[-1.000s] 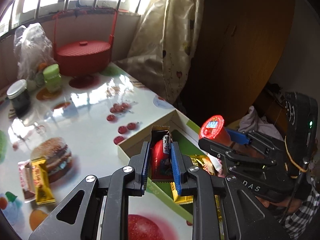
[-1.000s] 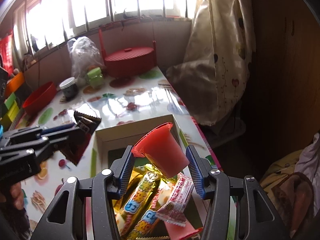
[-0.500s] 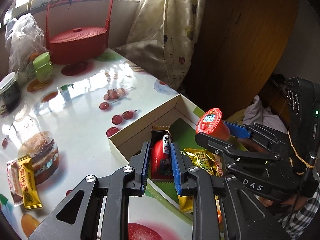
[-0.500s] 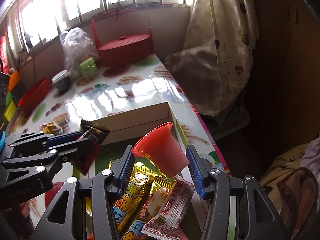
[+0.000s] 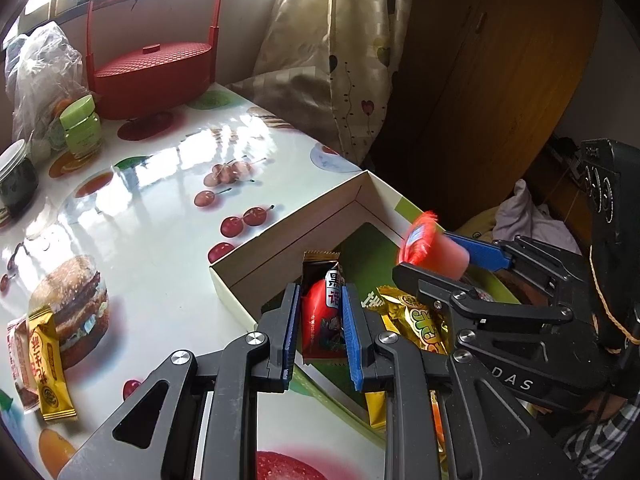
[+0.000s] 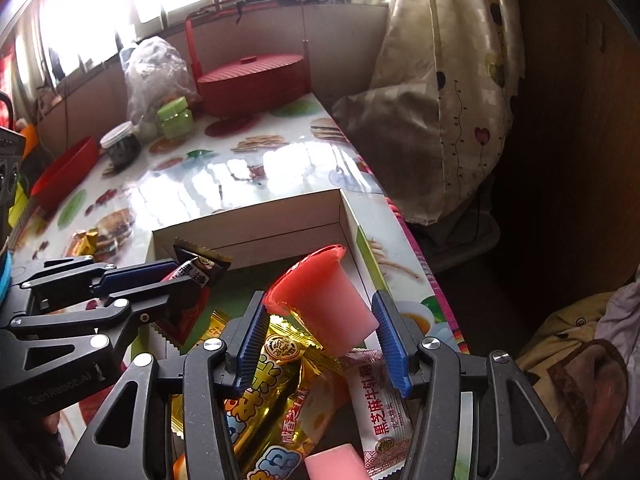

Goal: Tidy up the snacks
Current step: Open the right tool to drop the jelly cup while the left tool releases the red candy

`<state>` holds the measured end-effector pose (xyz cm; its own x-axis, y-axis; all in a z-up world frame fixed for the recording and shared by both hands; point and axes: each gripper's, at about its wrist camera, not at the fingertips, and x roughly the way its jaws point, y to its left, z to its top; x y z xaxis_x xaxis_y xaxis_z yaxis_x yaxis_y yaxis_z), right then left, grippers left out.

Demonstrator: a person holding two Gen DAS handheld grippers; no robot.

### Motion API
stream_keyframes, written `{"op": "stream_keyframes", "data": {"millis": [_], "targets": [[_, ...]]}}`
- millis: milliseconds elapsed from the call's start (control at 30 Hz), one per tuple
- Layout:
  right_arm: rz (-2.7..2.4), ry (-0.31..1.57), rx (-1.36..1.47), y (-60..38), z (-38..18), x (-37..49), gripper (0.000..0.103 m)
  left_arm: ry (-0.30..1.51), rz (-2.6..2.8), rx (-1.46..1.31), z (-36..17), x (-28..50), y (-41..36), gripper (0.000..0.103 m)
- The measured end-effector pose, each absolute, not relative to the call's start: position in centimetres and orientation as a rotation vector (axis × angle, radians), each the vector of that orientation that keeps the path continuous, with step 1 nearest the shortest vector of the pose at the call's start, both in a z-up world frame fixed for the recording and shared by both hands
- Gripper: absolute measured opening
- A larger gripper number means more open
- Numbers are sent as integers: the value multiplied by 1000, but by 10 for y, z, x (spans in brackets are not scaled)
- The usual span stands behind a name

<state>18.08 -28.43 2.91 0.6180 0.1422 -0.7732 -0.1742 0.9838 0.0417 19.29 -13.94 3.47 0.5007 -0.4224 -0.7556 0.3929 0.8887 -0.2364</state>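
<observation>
both grippers have sunk toward the cardboard box (image 5: 288, 240) since the earlier frames, and the box now fills more of each view with its far wall closer. that reads as the lowering step before release: the two snacks look ready to be let go into the box.

the left gripper (image 5: 320, 320) pinches a red snack packet (image 5: 322, 320) between its blue pads, jaws nearly together, the packet upright over the near-left part of the box. the right gripper (image 6: 320, 340) clamps a pink jelly cup (image 6: 324, 300), tilted with its red foil lid up and to the left, above the heap inside; neither snack clearly touches the contents.

already in the box lie gold-wrapped bars (image 6: 276, 380), a white sesame candy packet (image 6: 380, 408) and another pink cup (image 6: 336, 462) at the near edge, with green floor bare toward the far corner.

outside, on the fruit-print table (image 5: 160, 208), a yellow bar (image 5: 48, 364) and a pale packet just beside it wait at the left. farther back stand a red lidded basket (image 5: 152, 76) and a green-capped jar (image 5: 82, 128).
</observation>
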Motion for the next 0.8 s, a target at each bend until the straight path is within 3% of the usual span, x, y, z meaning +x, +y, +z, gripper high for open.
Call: {"op": "stream_keyframes", "data": {"millis": [567, 800], "targets": [[175, 888, -61, -281, 29, 181, 52, 934, -501, -39, 32, 194, -141, 22], [167, 889, -66, -282, 29, 180, 52, 932, -510, -43, 31, 194, -142, 28]]}}
